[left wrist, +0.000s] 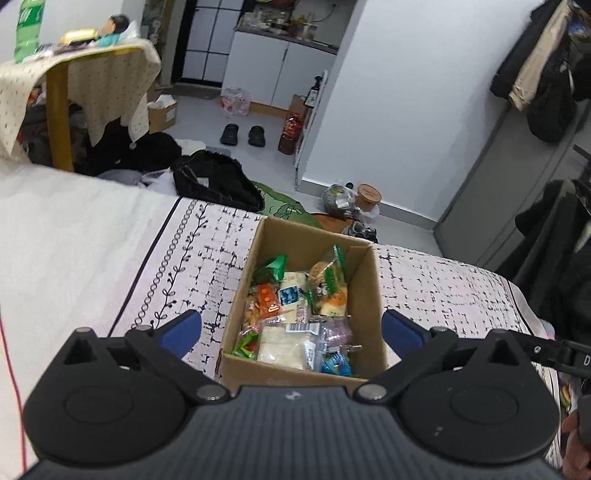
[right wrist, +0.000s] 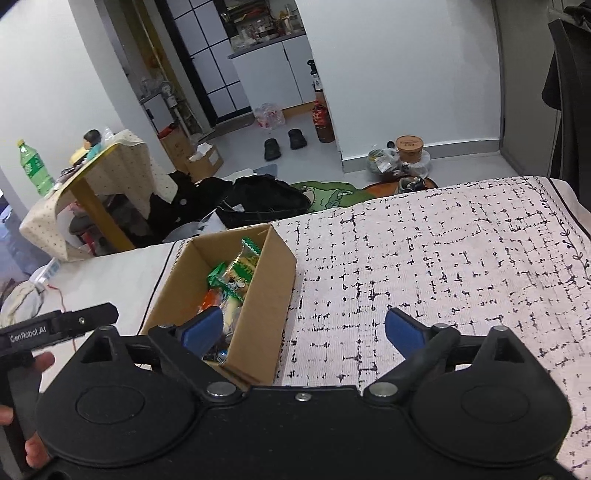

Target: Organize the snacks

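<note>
The left gripper (left wrist: 291, 334) is spread wide with nothing between its blue pads (left wrist: 184, 328), poised over the near end of the cardboard box (left wrist: 364, 291). The right gripper (right wrist: 303, 332) is equally released and empty; its left pad overlaps the box's near right corner in its own view, while its right pad sits over bare bedspread (right wrist: 424, 258) to the right of the box.

The box stands open-topped on the bedspread, its long axis running away from the grippers toward the bed's far edge. Inside lie the snacks (left wrist: 295, 314), loosely piled: green-trimmed packets lean against the far right wall, an orange packet and a cream one with a blue picture sit mid-box, and a pale clear-wrapped pack with a barcode sticker lies at the near end beside small blue and green packets. Their print is too small to read.

Left of the box in the right wrist view, a hand (right wrist: 40, 363) holds a black gripper body lettered "GenRobot.AI".

Beyond the box's far end, off the bed, a black bag (left wrist: 218, 182) lies on the floor, with a green rug (left wrist: 282, 205) just beside it. Farther left of the box stands a cloth-draped table (left wrist: 96, 77) carrying a green bottle (left wrist: 27, 29). Nothing lies on the bedspread between the grippers and the box.
</note>
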Motion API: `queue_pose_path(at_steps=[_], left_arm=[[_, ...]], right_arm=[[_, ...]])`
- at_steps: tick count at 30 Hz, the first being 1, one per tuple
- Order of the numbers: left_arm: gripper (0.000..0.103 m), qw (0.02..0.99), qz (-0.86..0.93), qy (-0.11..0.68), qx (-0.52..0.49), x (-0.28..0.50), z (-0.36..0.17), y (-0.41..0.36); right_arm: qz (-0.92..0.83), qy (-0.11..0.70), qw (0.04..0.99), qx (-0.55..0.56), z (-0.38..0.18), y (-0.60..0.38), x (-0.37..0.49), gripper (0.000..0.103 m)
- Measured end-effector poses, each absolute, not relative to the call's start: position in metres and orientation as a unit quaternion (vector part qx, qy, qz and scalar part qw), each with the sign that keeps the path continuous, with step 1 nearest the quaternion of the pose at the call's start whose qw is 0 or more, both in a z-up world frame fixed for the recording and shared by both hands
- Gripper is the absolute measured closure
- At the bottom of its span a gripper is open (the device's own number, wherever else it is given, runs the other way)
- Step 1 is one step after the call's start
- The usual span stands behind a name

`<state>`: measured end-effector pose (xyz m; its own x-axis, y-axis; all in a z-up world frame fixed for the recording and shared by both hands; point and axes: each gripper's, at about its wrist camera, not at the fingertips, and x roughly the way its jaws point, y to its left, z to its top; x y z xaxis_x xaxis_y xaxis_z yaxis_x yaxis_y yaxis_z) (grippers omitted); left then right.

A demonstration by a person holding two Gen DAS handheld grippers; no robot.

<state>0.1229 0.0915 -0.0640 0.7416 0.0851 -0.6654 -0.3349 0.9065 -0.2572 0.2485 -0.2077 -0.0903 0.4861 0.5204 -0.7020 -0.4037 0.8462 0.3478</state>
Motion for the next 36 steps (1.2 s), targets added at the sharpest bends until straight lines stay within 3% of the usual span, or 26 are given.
queue_pose_path(at_steps=[3,36], left_arm=[[0.0,0.919,0.103,0.337,-0.179,0.119,-0.052,0.087],[0.0,0.934,0.054,0.335,-0.113,0.033,0.029,0.04]], right_arm=[[0.269,0.427,0.86,0.072,-0.083,-0.219,0.244,0.0],[0.289,0.403,0.864,0.083,-0.016,-0.301,0.192,0.0]])
